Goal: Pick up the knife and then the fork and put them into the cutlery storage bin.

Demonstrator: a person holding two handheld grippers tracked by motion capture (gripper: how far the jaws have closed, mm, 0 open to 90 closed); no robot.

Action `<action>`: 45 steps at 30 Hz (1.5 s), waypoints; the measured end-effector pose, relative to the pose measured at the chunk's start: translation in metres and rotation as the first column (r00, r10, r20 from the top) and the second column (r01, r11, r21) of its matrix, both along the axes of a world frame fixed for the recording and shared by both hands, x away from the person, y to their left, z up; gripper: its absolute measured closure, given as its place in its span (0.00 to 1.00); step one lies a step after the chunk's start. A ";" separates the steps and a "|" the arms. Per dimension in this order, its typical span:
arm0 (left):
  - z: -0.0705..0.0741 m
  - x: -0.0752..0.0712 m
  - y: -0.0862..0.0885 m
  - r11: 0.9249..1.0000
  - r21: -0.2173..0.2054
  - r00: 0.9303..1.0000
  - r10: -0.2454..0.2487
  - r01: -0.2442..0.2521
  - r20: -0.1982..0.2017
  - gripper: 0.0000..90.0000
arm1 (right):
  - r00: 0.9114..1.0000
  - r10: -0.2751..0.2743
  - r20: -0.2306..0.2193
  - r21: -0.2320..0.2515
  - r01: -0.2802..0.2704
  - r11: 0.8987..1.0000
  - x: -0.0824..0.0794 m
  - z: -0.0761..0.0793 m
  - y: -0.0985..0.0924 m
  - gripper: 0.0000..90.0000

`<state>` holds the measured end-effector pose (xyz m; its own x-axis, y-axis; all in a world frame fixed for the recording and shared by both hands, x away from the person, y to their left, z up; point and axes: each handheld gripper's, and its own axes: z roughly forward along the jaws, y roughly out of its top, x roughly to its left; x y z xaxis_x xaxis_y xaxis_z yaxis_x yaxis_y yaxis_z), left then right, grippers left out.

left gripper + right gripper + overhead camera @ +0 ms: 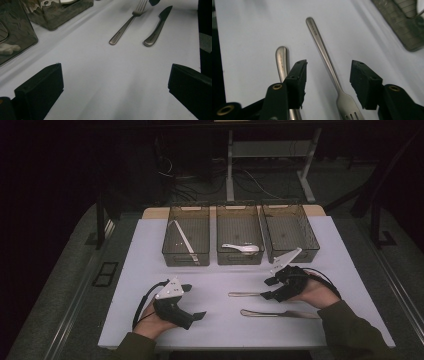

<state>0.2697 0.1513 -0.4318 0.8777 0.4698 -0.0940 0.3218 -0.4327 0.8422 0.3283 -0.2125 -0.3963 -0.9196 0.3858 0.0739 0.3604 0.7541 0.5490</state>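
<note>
Fork [325,55] is what we are after here: it lies flat on the white tabletop [150,270], on the right side, handle pointing left and tines to the right under our right hand-held gripper [270,288]. Just nearer to us and roughly parallel lies the knife [277,313], apart from the fork. We judge the two were laid out singly like this so each can be picked without disturbing the other and sorted into the three dark bins [240,240] at the far edge; the left bin holds a pale flat strip [182,237] and the middle one a white spoon [242,248], while the right bin looks bare, though its mesh is dim.

In the right gripper view the right hand-held gripper stands about half open, with nothing held; its jaws straddle the fork's neck just behind the tines, one pad on either side and neither touching the metal. That placement looks meant for a pinch across the narrow part.

Our left hand-held gripper [195,301] rests on the near left of the tabletop, well apart from the cutlery, jaws spread wide and holding nothing, seemingly parked out of the way.
</note>
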 end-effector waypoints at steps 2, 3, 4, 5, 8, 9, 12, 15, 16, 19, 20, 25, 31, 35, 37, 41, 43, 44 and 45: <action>0.000 0.000 0.000 1.000 0.001 1.000 0.000 0.000 0.001 0.00 | 0.999 0.039 0.005 -0.042 -0.039 0.998 0.005 0.000 0.006 0.53; 0.000 0.000 0.000 1.000 0.002 1.000 -0.002 0.002 0.002 0.00 | 0.998 0.056 0.007 -0.064 -0.055 0.996 0.007 0.000 0.008 0.54; 0.000 0.000 0.000 1.000 0.003 1.000 -0.003 0.003 0.003 0.00 | 0.997 0.073 0.011 -0.092 -0.072 0.993 0.008 0.001 0.011 0.55; 0.000 0.000 0.000 1.000 0.004 1.000 -0.004 0.004 0.003 0.00 | 0.996 0.089 0.006 -0.105 -0.088 0.991 0.010 0.001 0.014 0.56; 0.000 0.000 0.000 1.000 0.002 1.000 -0.005 0.005 0.004 0.00 | 0.993 0.114 -0.013 -0.162 -0.115 0.980 0.013 -0.003 0.022 0.60; 0.000 0.000 0.000 1.000 0.004 1.000 -0.006 0.006 0.004 0.00 | 0.992 0.126 -0.018 -0.182 -0.127 0.975 0.015 -0.005 0.024 0.62; 0.000 0.000 0.000 1.000 0.004 1.000 -0.007 0.007 0.003 0.00 | 0.990 0.139 -0.032 -0.230 -0.143 0.963 0.016 -0.012 0.028 0.68; 0.000 0.000 -0.001 1.000 0.006 1.000 -0.006 0.006 0.001 0.00 | 0.987 0.159 -0.029 -0.279 -0.161 0.947 0.017 -0.018 0.031 0.73; 0.000 0.000 -0.001 1.000 0.008 1.000 -0.007 0.007 0.001 0.00 | 0.987 0.160 -0.032 -0.293 -0.162 0.942 0.018 -0.019 0.032 0.75; 0.000 0.000 -0.001 1.000 0.007 1.000 -0.007 0.007 0.001 0.00 | 0.984 0.174 -0.039 -0.326 -0.177 0.928 0.020 -0.021 0.035 0.80; 0.000 0.000 -0.001 1.000 0.007 1.000 -0.007 0.007 0.000 0.00 | 0.983 0.180 -0.048 -0.331 -0.185 0.925 0.021 -0.021 0.035 0.81; 0.000 0.000 -0.001 1.000 0.007 1.000 -0.006 0.006 -0.001 0.00 | 0.979 0.194 -0.058 -0.352 -0.202 0.914 0.023 -0.022 0.039 0.88; -0.001 0.000 -0.001 1.000 0.005 1.000 -0.007 0.007 -0.002 0.00 | 0.975 0.210 -0.073 -0.388 -0.222 0.894 0.025 -0.022 0.045 0.90; -0.001 0.000 -0.002 1.000 0.010 1.000 -0.010 0.010 -0.002 0.00 | 0.970 0.228 -0.082 -0.403 -0.241 0.883 0.027 -0.022 0.047 0.89; -0.001 0.000 -0.002 1.000 0.010 1.000 -0.010 0.010 -0.001 0.00 | 0.969 0.229 -0.091 -0.403 -0.246 0.881 0.027 -0.022 0.048 0.89; -0.001 0.000 -0.002 1.000 0.011 1.000 -0.011 0.011 -0.002 0.00 | 0.967 0.238 -0.088 -0.408 -0.253 0.877 0.029 -0.023 0.048 0.91; -0.001 0.000 -0.002 1.000 0.011 1.000 -0.010 0.010 -0.002 0.00 | 0.967 0.240 -0.087 -0.413 -0.254 0.875 0.028 -0.023 0.049 0.93; 0.000 0.000 -0.002 1.000 0.010 1.000 -0.010 0.010 -0.001 0.00 | 0.968 0.235 -0.089 -0.417 -0.250 0.874 0.027 -0.022 0.049 0.94; 0.000 0.000 -0.002 1.000 0.010 1.000 -0.010 0.010 -0.001 0.00 | 0.968 0.237 -0.086 -0.422 -0.251 0.871 0.027 -0.022 0.050 0.95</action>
